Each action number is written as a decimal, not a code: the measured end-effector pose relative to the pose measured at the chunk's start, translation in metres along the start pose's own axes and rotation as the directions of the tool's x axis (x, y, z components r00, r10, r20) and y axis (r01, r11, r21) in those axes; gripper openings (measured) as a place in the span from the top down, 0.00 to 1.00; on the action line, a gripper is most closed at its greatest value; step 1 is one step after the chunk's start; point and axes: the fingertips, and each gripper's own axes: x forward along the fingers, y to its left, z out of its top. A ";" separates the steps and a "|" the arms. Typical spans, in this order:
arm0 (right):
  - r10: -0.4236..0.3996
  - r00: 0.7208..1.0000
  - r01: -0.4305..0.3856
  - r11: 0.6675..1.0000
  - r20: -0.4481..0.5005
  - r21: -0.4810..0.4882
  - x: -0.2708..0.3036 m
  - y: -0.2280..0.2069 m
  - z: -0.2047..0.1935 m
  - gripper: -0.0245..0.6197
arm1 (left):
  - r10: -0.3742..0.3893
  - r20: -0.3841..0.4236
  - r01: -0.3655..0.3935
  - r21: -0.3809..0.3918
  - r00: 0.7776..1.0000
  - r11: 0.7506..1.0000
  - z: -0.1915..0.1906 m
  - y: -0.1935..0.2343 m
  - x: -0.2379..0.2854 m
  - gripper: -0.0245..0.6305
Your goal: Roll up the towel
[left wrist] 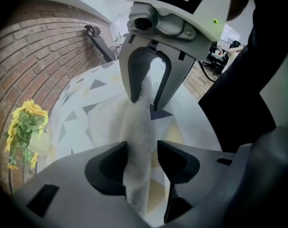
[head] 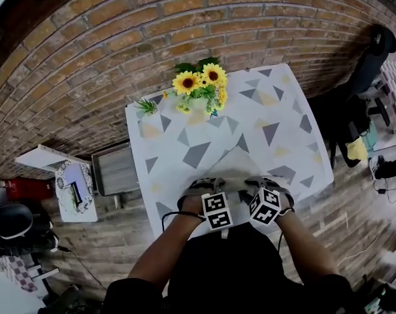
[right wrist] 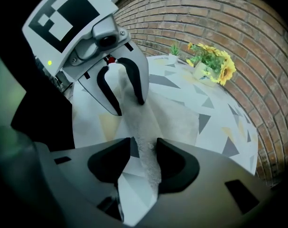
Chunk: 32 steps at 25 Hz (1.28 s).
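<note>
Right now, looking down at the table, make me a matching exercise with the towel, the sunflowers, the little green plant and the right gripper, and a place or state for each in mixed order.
Things:
1. towel
2. sunflowers
3. little green plant
4. right gripper

Places or states:
A. yellow blooms, at the far edge of the table
B. jaws apart, with the towel between them
C. far left corner, beside the sunflowers
D. white, at the near edge

Pairs: 1-D, 2-A, 3-C, 4-B

Head view: towel (head: 235, 164) near edge hidden under left gripper (head: 199, 187), right gripper (head: 267, 183); table (head: 291, 142) near edge covered by arms (head: 164, 248).
</note>
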 end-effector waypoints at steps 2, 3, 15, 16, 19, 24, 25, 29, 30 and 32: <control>-0.016 1.000 0.015 1.000 -0.015 -0.022 0.002 0.002 0.000 0.65 | 0.026 -0.005 -0.026 0.013 1.000 1.000 -0.001 0.000 0.002 0.60; -0.020 1.000 0.019 0.999 -0.023 -0.028 0.004 0.001 0.000 0.64 | 0.035 -0.007 -0.035 0.016 0.999 0.999 0.000 0.001 0.003 0.59; 0.015 0.999 -0.016 0.999 -0.031 -0.028 0.006 -0.027 0.006 0.68 | 0.006 -0.011 -0.006 0.000 1.000 1.000 0.002 0.029 0.005 0.59; 0.021 0.999 -0.022 0.999 -0.027 -0.027 0.005 -0.031 0.007 0.68 | -0.003 -0.007 0.003 -0.008 1.000 1.000 0.002 0.032 0.004 0.60; 0.065 0.998 -0.066 0.998 -0.017 -0.018 0.005 -0.038 0.009 0.69 | -0.051 0.002 0.051 -0.044 0.999 0.998 0.003 0.037 0.002 0.60; 0.119 0.993 -0.119 0.993 0.002 -0.022 0.004 -0.051 0.013 0.72 | -0.075 0.002 0.075 -0.077 0.997 0.994 0.005 0.050 -0.002 0.64; 0.125 0.992 -0.124 0.992 0.009 -0.027 0.003 -0.054 0.015 0.76 | -0.064 0.001 0.064 -0.080 0.998 0.995 0.005 0.055 -0.003 0.64; 0.141 0.990 -0.140 0.989 0.018 -0.036 0.001 -0.066 0.020 0.81 | -0.006 -0.013 0.005 -0.061 1.000 0.998 0.011 0.072 -0.009 0.64; 0.141 0.990 -0.140 0.989 0.019 -0.035 0.001 -0.069 0.021 0.81 | 0.011 -0.016 -0.012 -0.050 1.000 0.999 0.014 0.074 -0.010 0.64; 0.144 0.989 -0.143 0.989 0.025 -0.023 0.001 -0.074 0.023 0.81 | 0.046 -0.021 -0.047 -0.030 0.999 0.998 0.020 0.077 -0.011 0.64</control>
